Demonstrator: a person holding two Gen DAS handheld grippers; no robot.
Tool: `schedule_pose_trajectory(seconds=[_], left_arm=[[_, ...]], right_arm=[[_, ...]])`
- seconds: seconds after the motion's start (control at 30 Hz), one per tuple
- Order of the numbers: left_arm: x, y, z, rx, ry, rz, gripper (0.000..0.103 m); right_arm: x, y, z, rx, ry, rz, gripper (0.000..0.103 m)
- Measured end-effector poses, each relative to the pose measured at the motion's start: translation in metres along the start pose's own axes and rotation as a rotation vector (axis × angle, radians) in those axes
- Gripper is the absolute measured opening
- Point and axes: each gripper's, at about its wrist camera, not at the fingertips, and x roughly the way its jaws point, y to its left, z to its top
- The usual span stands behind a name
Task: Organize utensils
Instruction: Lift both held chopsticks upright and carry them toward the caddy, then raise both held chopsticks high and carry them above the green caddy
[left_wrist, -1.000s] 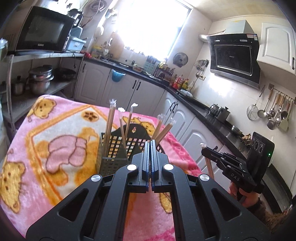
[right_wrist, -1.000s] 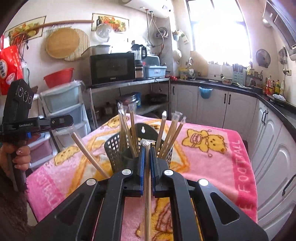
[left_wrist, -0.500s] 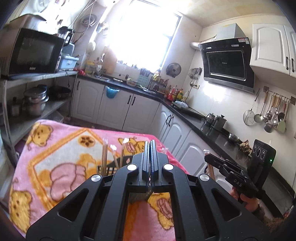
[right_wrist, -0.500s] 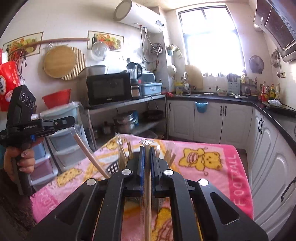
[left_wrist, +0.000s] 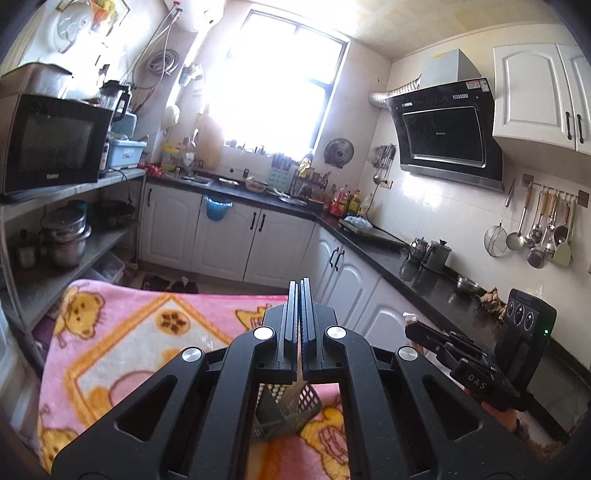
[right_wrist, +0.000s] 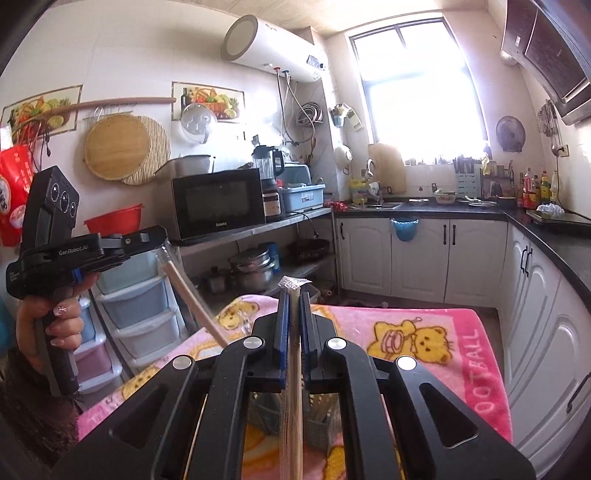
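My left gripper (left_wrist: 300, 286) is shut on a wrapped pair of chopsticks; from the right wrist view that gripper (right_wrist: 159, 236) holds the chopsticks (right_wrist: 192, 299) slanting down toward the table. My right gripper (right_wrist: 294, 295) is shut on another wrapped pair of chopsticks (right_wrist: 294, 369), which runs between its fingers. It also shows in the left wrist view (left_wrist: 417, 330). The dark mesh utensil holder (left_wrist: 291, 410) stands on the pink bear blanket (left_wrist: 122, 354), mostly hidden under both grippers; in the right wrist view the holder (right_wrist: 321, 413) holds several chopsticks.
A shelf rack with a microwave (left_wrist: 48, 144) and pots (left_wrist: 66, 236) stands left of the table. White cabinets and a black counter (left_wrist: 369, 236) run behind and to the right. Plastic drawers (right_wrist: 129, 310) stand beside the table.
Both grippers have risen and tilted up, each still holding chopsticks. The holder has dropped from the middle of both views to below the fingers.
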Motion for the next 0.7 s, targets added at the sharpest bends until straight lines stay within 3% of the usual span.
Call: schedule_pose_trajectory(seconds=[0.37, 0.7], left_arm=[[0.017, 0.022, 0.012, -0.006, -0.020, 0.059, 0.000], [0.028, 0.046, -0.004, -0.040, 0.033, 0.063, 0.000]], right_arm=[[0.020, -0.005, 0.016, 0.040, -0.106, 0.049, 0.006], [0.083, -0.014, 0.012, 0.076, -0.271, 0.040, 0.006]])
